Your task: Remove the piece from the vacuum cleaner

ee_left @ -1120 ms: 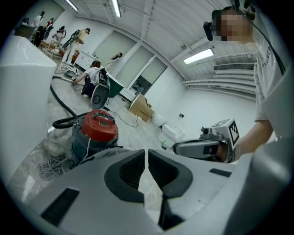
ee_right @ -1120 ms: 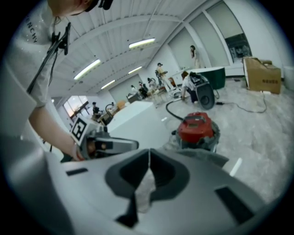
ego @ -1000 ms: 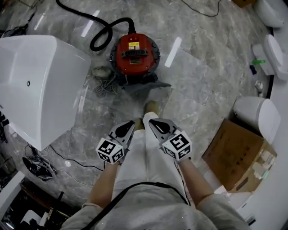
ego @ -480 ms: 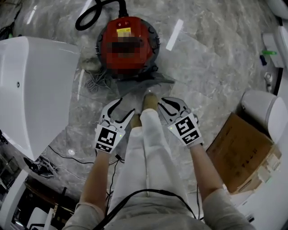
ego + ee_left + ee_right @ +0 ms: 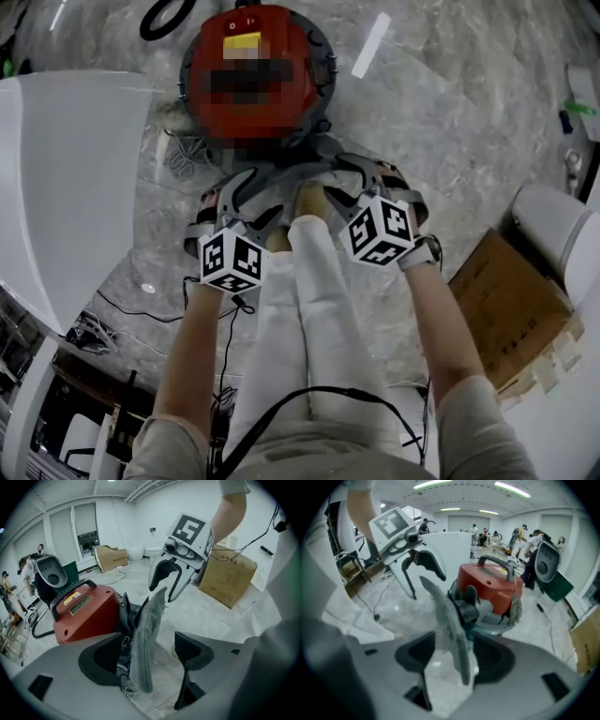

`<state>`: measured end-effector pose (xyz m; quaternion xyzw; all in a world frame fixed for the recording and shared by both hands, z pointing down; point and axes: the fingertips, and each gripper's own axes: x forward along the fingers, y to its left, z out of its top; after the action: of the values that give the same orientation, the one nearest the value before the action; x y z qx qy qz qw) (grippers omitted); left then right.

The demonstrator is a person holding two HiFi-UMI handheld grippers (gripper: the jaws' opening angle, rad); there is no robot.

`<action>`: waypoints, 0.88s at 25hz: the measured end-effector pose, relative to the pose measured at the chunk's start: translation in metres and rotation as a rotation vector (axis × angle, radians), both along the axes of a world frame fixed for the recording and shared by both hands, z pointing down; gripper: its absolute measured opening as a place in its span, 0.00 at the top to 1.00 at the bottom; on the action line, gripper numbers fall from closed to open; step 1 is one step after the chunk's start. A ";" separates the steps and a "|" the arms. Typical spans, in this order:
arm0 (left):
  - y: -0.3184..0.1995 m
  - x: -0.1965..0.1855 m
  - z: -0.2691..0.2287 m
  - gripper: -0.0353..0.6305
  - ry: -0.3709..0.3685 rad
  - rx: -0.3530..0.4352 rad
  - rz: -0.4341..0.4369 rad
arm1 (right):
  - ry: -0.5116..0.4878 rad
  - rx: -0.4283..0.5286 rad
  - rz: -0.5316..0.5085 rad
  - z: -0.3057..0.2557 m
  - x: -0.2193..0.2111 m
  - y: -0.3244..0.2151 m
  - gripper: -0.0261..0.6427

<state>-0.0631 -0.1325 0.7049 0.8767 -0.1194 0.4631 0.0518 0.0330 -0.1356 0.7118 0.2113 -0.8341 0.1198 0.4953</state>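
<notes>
A red vacuum cleaner (image 5: 211,112) stands on the marble floor, with a flat grey dusty piece (image 5: 292,174) standing on edge at its near side. My left gripper (image 5: 251,199) and right gripper (image 5: 349,183) reach down at that piece from either side, and the jaws of both have just been opening. In the left gripper view the piece (image 5: 147,634) stands between the open jaws of the left gripper (image 5: 147,660), untouched, and the right gripper (image 5: 168,581) faces it. In the right gripper view the piece (image 5: 447,625) likewise stands loose between the jaws of the right gripper (image 5: 457,660).
A large white tub (image 5: 56,187) fills the left. A cardboard box (image 5: 511,309) and a white toilet (image 5: 553,225) stand at the right. Cables (image 5: 122,309) trail over the floor. The person's white trouser legs (image 5: 309,300) run between the two grippers.
Both grippers dropped and moved forward to the vacuum cleaner, rolled, and went from shut to wide open. They now straddle the grey piece.
</notes>
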 end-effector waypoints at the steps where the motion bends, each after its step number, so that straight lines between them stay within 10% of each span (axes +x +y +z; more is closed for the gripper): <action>1: 0.000 0.001 0.006 0.41 -0.016 -0.015 0.013 | 0.010 0.002 -0.028 0.005 -0.001 -0.003 0.60; 18: -0.005 0.023 0.042 0.42 -0.189 0.020 0.144 | 0.017 0.083 -0.277 0.023 -0.014 -0.018 0.60; 22: -0.013 0.018 0.044 0.59 -0.173 0.040 0.094 | 0.002 0.092 -0.310 0.022 -0.022 -0.019 0.69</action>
<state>-0.0449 -0.1458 0.7492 0.8389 -0.0913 0.5366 0.0017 0.0110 -0.1542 0.7341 0.1026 -0.8608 0.0035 0.4984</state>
